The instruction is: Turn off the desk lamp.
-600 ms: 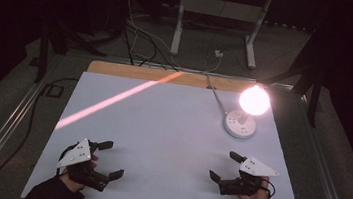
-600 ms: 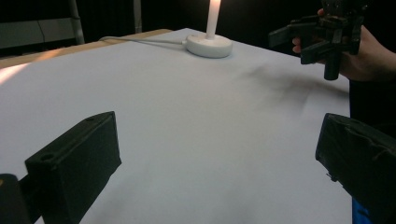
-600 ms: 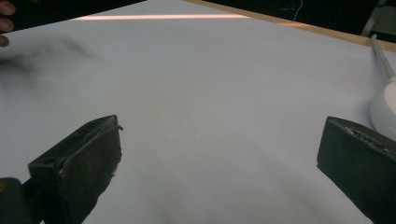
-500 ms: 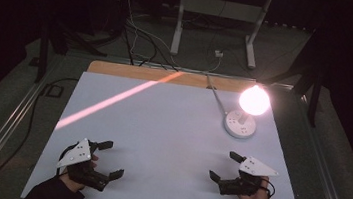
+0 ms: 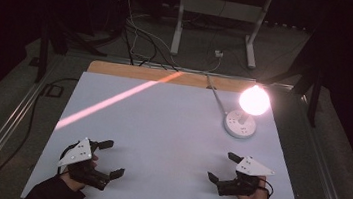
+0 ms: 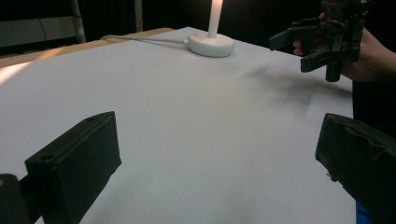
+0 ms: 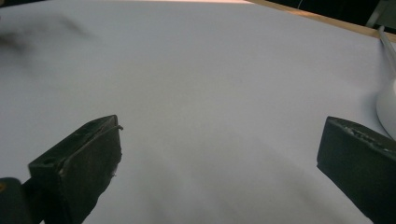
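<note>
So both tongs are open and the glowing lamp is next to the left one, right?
Not quite. Both tongs are open, but the glowing lamp stands nearer the right tongs, not the left tongs. The high view shows it on the table's right side.

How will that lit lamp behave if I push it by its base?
The lamp would probably slide rather than tip: its round white base looks wide and flat. Its glowing globe sits high and is likely fragile. The cord trailing off the back edge may tug it sideways.

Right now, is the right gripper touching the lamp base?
Apart. In the high view the right gripper sits near the table's front edge, with bare white tabletop between it and the lamp base.
</note>
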`<state>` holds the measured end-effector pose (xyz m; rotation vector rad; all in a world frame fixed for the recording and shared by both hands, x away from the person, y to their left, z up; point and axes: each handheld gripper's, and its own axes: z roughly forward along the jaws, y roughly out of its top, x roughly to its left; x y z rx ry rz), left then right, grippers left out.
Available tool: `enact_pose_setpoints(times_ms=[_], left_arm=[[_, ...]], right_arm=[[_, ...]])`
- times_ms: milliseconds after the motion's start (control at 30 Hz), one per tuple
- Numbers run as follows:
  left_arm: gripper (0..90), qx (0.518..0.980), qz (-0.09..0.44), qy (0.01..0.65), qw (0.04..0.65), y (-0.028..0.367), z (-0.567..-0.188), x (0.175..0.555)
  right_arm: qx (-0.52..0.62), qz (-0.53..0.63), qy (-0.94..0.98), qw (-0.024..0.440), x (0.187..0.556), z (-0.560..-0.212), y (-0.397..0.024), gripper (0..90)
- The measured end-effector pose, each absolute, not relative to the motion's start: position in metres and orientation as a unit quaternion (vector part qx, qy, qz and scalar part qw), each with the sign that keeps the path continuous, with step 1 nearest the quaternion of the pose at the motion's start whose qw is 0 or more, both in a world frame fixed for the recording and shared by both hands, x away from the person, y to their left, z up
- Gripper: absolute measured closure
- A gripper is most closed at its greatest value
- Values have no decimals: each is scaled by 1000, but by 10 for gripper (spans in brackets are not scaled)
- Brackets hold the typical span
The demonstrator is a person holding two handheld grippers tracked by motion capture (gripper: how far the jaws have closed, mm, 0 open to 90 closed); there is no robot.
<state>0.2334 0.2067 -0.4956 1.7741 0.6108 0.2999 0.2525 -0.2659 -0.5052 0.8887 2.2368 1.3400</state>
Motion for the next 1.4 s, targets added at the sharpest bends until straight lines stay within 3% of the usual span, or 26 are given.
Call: enact_pose_setpoints(times_ms=[1400], left_arm=[[5,757,123,249,591,209,-495,231]], right_arm=[[330,503,767,225,263,-460,-267,0]])
